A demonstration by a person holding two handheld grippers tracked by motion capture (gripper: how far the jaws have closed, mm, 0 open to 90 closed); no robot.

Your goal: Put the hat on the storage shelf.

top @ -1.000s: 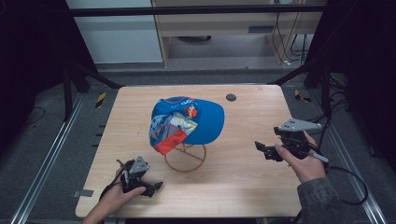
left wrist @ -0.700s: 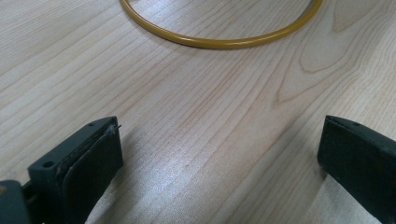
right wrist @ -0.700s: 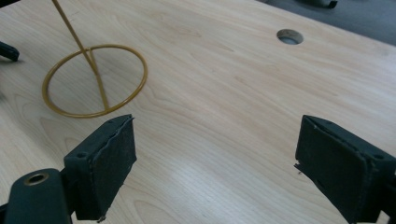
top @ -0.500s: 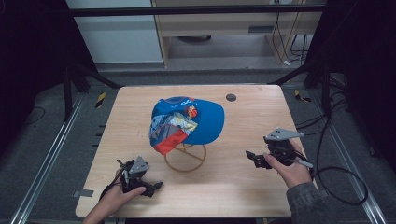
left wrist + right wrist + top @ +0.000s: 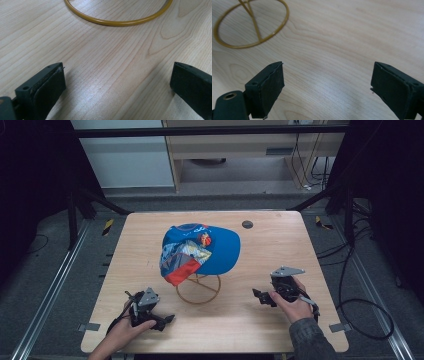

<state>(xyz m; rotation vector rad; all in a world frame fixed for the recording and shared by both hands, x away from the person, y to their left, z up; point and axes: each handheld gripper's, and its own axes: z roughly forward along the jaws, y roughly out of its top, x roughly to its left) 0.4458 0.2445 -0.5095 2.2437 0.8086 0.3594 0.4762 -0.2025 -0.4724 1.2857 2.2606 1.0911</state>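
Two grippers sit low on the table [image 5: 300, 245] now, one in each of my hands. My right gripper [image 5: 261, 297] has come down and slid in toward me and toward the middle. A second ago it was up higher and farther out to the side. Now it rests near the wood, with its jaws wide open and nothing between them. My left gripper [image 5: 167, 320] has not moved. It stays in its spot, jaws wide open too, holding nothing.

The blue cap [image 5: 200, 251] sits on top of the gold wire stand [image 5: 198, 289], just where it was. From my left gripper, the stand's ring [image 5: 117, 22] is right ahead and close. From my right gripper, the ring [image 5: 249, 25] is ahead and off to one side, a bit farther away. The cap is up above both grippers, between them.

I think this means both hands are getting ready to reach for the cap from two sides. I can't tell for sure if my right gripper touches the wood or hangs just over it.
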